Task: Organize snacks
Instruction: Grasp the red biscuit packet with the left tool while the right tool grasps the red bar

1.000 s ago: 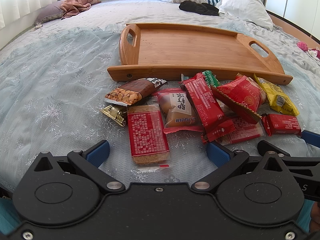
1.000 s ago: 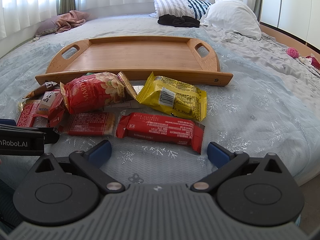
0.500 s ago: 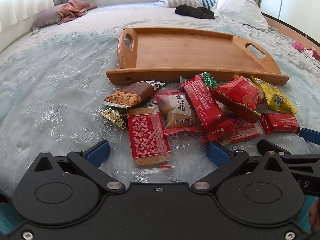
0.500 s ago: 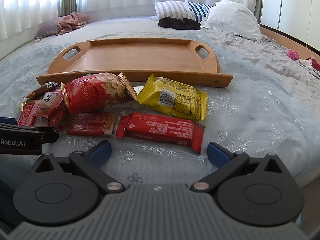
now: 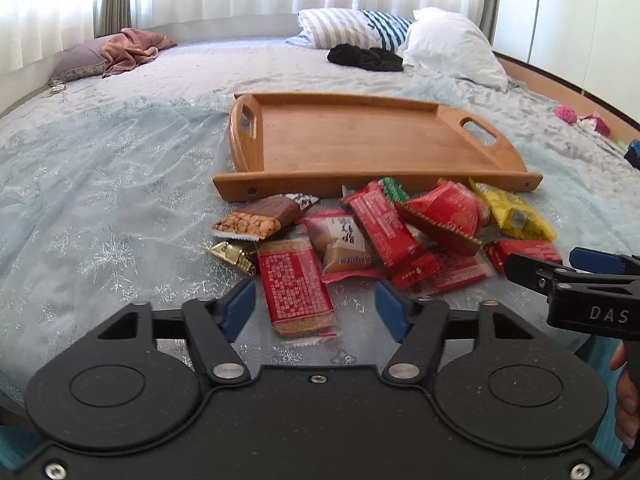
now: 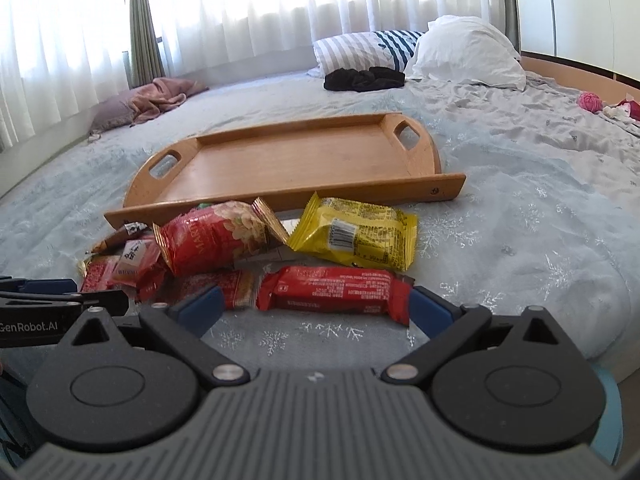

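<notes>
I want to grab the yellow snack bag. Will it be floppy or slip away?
The yellow snack bag looks puffy and crinkled, so it is probably light and squashy, not stiff. Its wrapper looks shiny, so it may slide in a pinch. It lies flat on the bed, so rolling seems unlikely.

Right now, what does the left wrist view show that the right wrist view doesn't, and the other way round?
Only the left wrist view shows the peanut bar's printed face and the gold-wrapped candy clearly. Only the right wrist view shows the yellow packet's barcode side and the long red bar in full. Both show the empty wooden tray beyond the snack pile, and the pillows.
</notes>
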{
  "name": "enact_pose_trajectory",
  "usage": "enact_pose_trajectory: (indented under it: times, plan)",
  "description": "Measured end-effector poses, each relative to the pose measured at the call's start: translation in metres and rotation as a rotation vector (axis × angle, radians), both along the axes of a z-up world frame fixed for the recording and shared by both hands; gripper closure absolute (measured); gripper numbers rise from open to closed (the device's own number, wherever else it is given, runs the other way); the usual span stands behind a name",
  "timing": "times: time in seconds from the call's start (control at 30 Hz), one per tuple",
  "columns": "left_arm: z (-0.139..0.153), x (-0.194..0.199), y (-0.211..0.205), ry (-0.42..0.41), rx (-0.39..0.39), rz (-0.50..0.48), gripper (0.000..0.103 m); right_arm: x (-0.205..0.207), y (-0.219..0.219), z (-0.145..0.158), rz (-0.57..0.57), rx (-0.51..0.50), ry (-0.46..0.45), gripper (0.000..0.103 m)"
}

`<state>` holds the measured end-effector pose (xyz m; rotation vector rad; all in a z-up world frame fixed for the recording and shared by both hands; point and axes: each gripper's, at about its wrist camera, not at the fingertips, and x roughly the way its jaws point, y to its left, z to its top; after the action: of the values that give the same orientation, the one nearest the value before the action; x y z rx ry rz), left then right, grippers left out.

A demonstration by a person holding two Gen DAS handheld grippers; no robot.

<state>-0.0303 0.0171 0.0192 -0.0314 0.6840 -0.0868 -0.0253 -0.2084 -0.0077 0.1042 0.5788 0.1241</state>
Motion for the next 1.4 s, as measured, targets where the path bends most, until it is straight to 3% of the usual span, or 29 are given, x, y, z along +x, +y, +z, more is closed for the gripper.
enact_pose_trajectory:
  times: [0.13,0.37,0.43,0.53,0.7,0.77,0.8,0.9,1.07,1.23,1.4]
  plan:
    - [0.000,0.003,0.000,-0.003,0.019,0.032,0.053,0.003,0.005,-0.001,-0.035,-0.040,0.004,0.006]
    - [-0.011,0.013,-0.001,0.021,0.018,0.063,0.055,0.008,0.010,-0.009,-0.074,-0.077,0.011,0.015]
    - [-0.011,0.013,-0.002,0.017,0.027,0.061,0.067,0.008,0.012,-0.010,-0.074,-0.091,0.013,0.023]
    - [-0.009,0.013,-0.002,0.018,0.024,0.060,0.068,0.006,0.013,-0.010,-0.062,-0.095,0.013,0.034]
    - [-0.005,0.009,0.002,0.015,0.011,0.058,0.071,0.001,0.013,-0.008,-0.054,-0.109,-0.001,0.036]
    - [-0.001,0.006,0.002,0.005,0.014,0.054,0.075,-0.001,0.012,-0.007,-0.062,-0.099,-0.006,0.036]
    - [0.000,0.005,0.002,0.000,0.016,0.051,0.091,-0.002,0.011,-0.005,-0.065,-0.093,-0.010,0.036]
    - [0.007,0.003,0.002,-0.018,0.009,0.037,0.095,-0.004,0.008,0.000,-0.076,-0.092,-0.028,0.036]
    - [0.001,0.007,-0.001,-0.005,0.042,0.042,0.089,-0.004,0.002,0.005,-0.094,-0.094,-0.039,0.036]
    - [-0.010,0.010,-0.008,0.017,0.072,0.024,0.066,-0.003,-0.001,0.003,-0.096,-0.084,-0.028,0.036]
    - [-0.013,0.010,-0.012,0.002,0.107,0.010,0.069,-0.004,0.001,0.002,-0.089,-0.091,-0.031,0.036]
